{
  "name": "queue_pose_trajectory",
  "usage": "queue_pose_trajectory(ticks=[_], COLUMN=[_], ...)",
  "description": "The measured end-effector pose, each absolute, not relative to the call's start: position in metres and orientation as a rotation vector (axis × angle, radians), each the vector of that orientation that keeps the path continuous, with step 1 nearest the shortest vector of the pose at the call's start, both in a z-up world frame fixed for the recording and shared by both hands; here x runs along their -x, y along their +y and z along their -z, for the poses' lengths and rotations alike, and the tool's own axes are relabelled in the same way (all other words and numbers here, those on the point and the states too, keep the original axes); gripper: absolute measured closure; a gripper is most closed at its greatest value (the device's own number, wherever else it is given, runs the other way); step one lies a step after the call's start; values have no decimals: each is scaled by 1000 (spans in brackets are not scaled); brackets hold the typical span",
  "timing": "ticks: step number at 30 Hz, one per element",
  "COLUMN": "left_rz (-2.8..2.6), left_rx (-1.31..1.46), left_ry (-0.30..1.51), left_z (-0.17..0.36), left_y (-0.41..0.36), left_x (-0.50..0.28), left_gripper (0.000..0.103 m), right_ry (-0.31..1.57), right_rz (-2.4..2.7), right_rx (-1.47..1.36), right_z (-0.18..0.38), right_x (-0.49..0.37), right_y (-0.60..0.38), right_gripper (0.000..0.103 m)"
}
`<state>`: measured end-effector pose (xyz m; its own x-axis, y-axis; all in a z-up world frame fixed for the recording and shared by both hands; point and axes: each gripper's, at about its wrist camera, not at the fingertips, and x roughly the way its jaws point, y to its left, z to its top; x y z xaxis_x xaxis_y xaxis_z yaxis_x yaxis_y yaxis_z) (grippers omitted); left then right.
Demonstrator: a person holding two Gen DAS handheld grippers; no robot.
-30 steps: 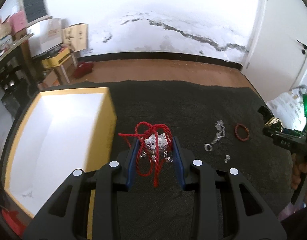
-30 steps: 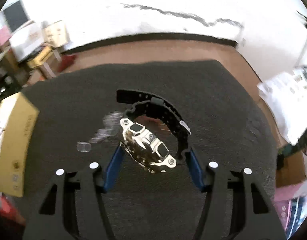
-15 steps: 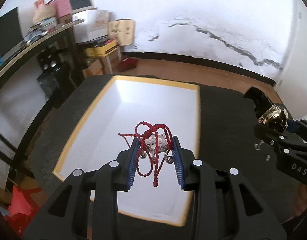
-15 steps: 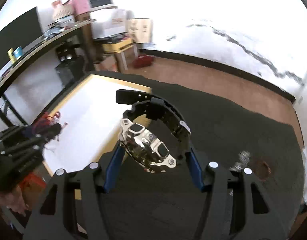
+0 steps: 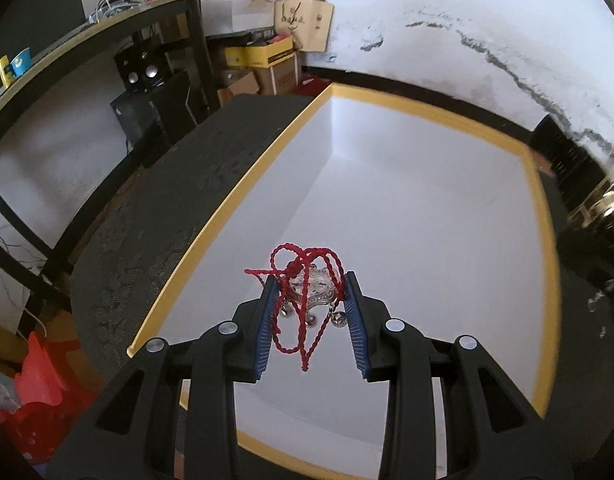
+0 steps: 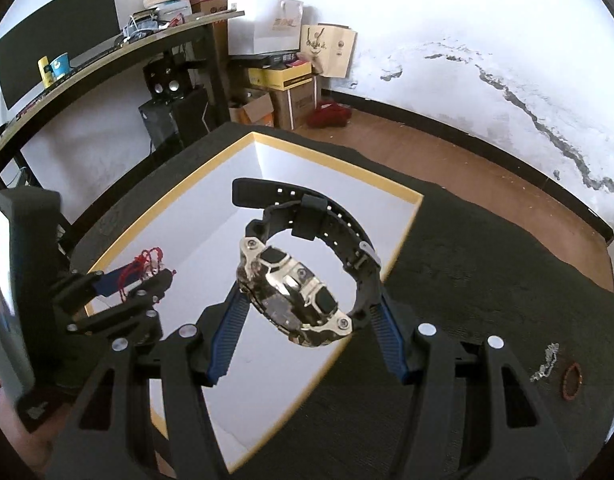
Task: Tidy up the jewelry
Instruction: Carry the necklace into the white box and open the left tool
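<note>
At the far left of the right wrist view, a dark desk (image 6: 107, 60) carries cups and a black monitor, with speakers and cardboard boxes (image 6: 283, 80) under and beside it against the cracked white wall.

The left gripper (image 5: 309, 294) is held over the near part of the yellow-rimmed box (image 5: 211, 216), whose white inside shows nothing lying in it. Its blue pads are drawn narrow and press from both sides on a silver pendant (image 5: 313, 292) strung on a red cord (image 5: 299, 320). The pendant sits flat between the pads, its small bells hanging toward the camera; the cord loops up beyond the fingertips and trails down in a long strand between the fingers. The box runs lengthwise away from this camera, toward the wall.

The dark patterned cloth (image 6: 487, 272) covers the table around the box.

The right gripper (image 6: 303, 300) is over the box's right rim, and nothing stands between either gripper and the box. Its jaws stand at a middling width and clamp a wristwatch (image 6: 299, 292) by the band on both sides. The watch's gold case tilts toward the lens, its long axis running from upper left to lower right, and the buckled black strap arches up past the fingertips.

At the right, on the cloth, lie a silver chain (image 6: 547, 362) and, just beside it, a red bead bracelet (image 6: 571, 381), well apart from the box.
</note>
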<state>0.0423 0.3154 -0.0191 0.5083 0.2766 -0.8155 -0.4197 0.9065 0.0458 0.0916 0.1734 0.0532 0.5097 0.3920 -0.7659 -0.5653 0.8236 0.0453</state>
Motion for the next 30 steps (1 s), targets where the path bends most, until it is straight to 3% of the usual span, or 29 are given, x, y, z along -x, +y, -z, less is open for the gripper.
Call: queue_pose_trajectory(ticks=[30], left_rz=[-383], left_rx=[185], left_ry=[973], left_z=[32], left_y=[313], left_x=[-54], left_gripper=[70], right_ry=[846], right_rz=[-568], right_rx=[192], right_z=[-55], right_x=[-92], right_y=[165], right_gripper=[44])
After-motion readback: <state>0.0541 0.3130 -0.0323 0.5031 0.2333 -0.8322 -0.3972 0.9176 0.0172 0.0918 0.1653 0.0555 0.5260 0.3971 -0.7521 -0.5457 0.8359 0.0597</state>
